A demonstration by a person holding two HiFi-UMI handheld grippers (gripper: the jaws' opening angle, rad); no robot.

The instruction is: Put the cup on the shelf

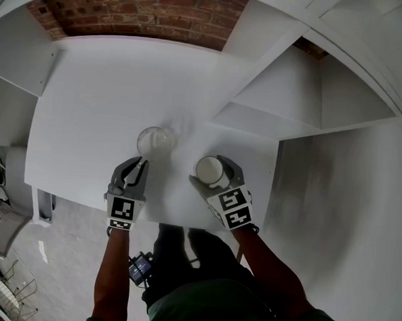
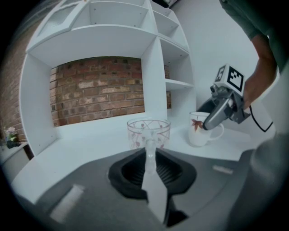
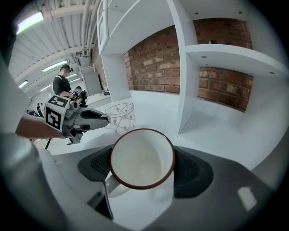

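Note:
A white mug (image 1: pixel 210 169) with a dark red rim stands on the white desk (image 1: pixel 89 102), and my right gripper (image 1: pixel 213 168) is shut on it, one jaw on each side. In the right gripper view the mug (image 3: pixel 135 164) fills the gap of the right gripper (image 3: pixel 143 155), handle toward the lower left. A clear patterned glass cup (image 1: pixel 154 141) stands to the mug's left. My left gripper (image 1: pixel 141 165) is shut and empty, its tips just short of the glass (image 2: pixel 148 132). The white shelf unit (image 1: pixel 286 94) rises at the right.
A brick wall (image 1: pixel 149 11) backs the desk. An upright shelf panel (image 3: pixel 183 67) stands just right of the mug, with a low open compartment (image 3: pixel 221 117) beyond it. The desk's front edge (image 1: pixel 70 192) runs just behind both grippers. People stand far off (image 3: pixel 63 83).

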